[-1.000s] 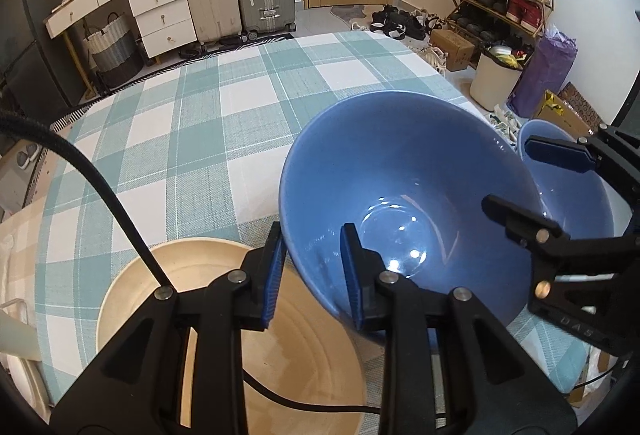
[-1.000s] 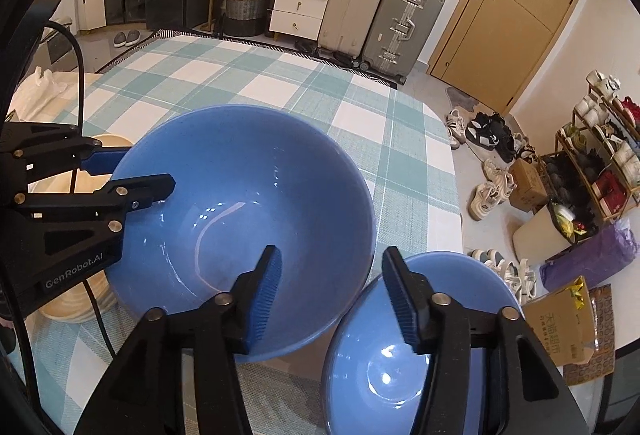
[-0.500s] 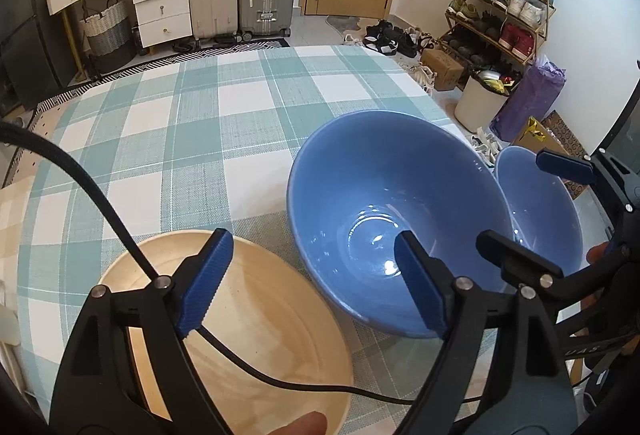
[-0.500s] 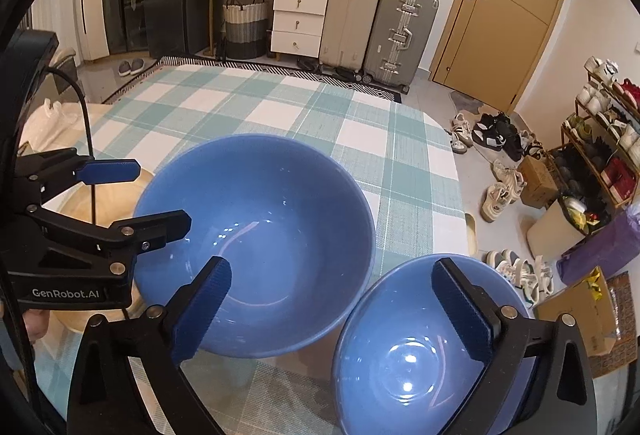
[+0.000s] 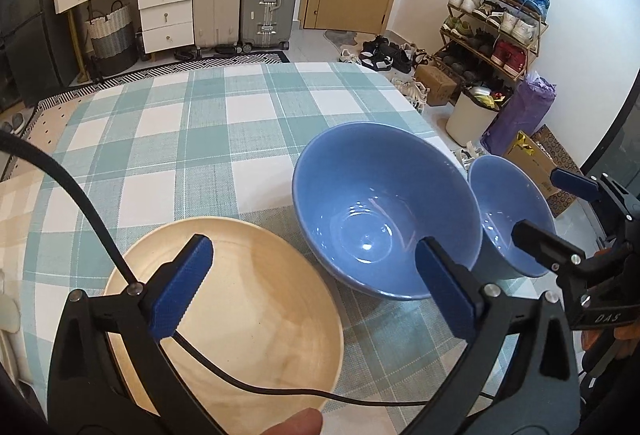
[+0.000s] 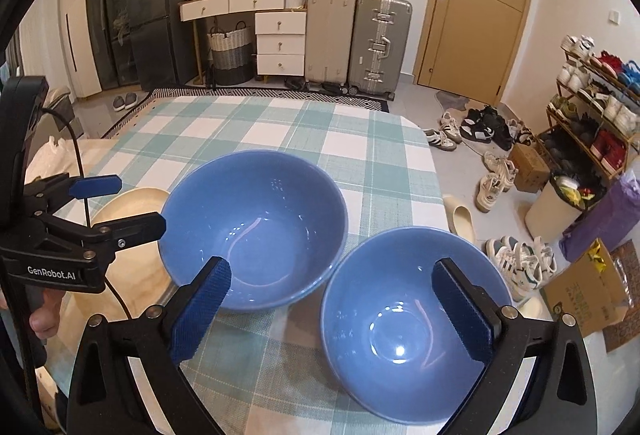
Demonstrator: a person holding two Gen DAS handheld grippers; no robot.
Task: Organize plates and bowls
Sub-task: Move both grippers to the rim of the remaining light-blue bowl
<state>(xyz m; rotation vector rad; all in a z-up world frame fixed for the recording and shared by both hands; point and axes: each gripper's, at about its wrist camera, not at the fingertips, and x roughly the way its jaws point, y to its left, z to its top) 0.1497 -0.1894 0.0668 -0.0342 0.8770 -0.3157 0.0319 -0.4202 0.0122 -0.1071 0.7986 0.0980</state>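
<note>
Both tongs have let go of the big blue bowl (image 5: 384, 215) and drawn back from its rim. On the left gripper (image 5: 312, 287) the jaws have just been opening and stand wide apart with nothing between them; the right gripper (image 6: 332, 307) has also just been opening and is spread wide and empty. That bowl sits on the checked table (image 5: 208, 139) near the near edge, between a pale wooden plate (image 5: 256, 311) and a smaller blue bowl (image 6: 404, 319) by the right edge.
</note>
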